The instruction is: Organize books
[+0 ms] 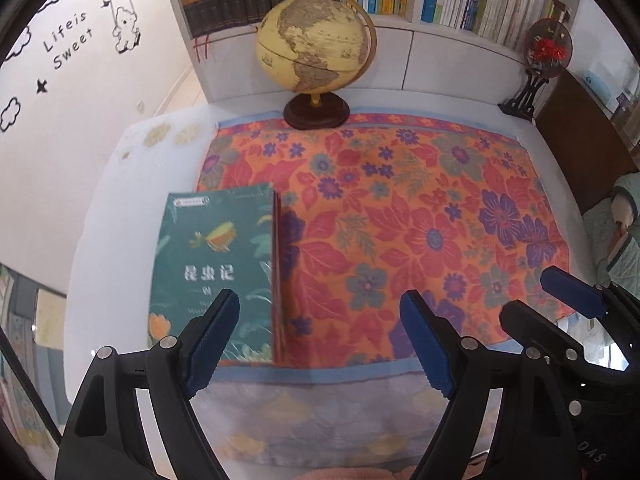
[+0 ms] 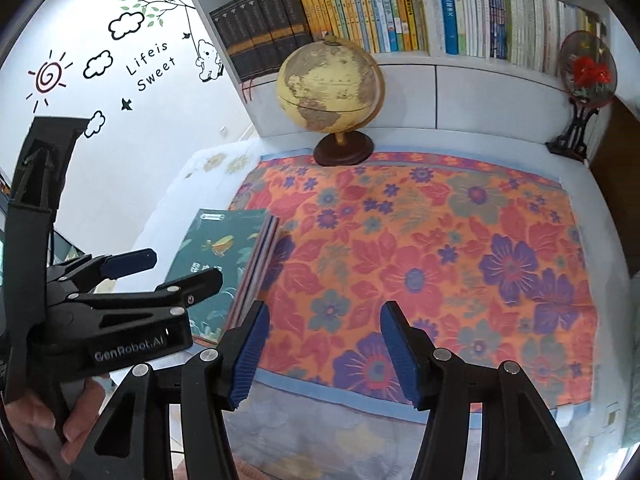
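Observation:
A stack of thin books (image 1: 216, 264) with a dark green cover on top lies flat at the left edge of the flowered orange cloth (image 1: 400, 216). The right wrist view shows the same stack (image 2: 224, 264) with its reddish spines facing right. My left gripper (image 1: 320, 332) hangs open above the table's near side, its left finger over the green cover and nothing between the pads. My right gripper (image 2: 324, 348) is open over the cloth (image 2: 440, 248), also empty. In that view the left gripper (image 2: 160, 272) shows at the left, held by a hand (image 2: 76, 420).
A globe (image 1: 316, 52) on a dark wooden base stands at the cloth's far edge. Behind it a white shelf (image 1: 440, 36) holds rows of upright books. A round red-flower ornament (image 1: 546, 50) on a black stand sits at the far right. A decorated wall (image 1: 80, 120) runs along the left.

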Motion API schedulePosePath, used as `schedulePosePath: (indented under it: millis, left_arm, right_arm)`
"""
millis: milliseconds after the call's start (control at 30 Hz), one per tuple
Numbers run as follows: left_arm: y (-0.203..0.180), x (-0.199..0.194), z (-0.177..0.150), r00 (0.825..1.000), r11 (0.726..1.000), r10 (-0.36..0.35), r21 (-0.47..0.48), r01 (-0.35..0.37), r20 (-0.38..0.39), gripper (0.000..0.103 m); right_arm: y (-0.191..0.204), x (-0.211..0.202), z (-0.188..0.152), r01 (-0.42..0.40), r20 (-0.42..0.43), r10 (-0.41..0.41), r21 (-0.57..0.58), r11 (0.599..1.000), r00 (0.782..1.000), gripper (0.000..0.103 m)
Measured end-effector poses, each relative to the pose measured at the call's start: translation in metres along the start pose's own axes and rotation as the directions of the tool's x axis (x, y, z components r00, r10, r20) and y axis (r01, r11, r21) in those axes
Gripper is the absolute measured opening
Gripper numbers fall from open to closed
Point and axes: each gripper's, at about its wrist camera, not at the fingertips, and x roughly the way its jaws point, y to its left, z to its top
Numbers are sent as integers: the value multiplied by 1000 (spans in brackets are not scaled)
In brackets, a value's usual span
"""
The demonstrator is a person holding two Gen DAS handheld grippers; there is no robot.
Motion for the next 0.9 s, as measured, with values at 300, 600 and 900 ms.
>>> schedulePosePath:
  millis: [300, 600, 900]
  left_arm:
    - [-15, -3, -21, 997, 995, 78, -68, -77, 14, 81]
    - [-13, -4, -28, 991, 990, 128, -67, -125, 38, 81]
    - [-12, -7, -24, 988, 990, 133, -56, -130, 72, 81]
  right_arm:
    - [-8, -4, 2, 11, 24, -9, -58, 998, 1000, 61]
    - [-2, -3, -5, -17, 24, 19, -82, 997, 1000, 62]
    - [-3, -6, -7, -17, 51, 20, -57, 998, 998, 62]
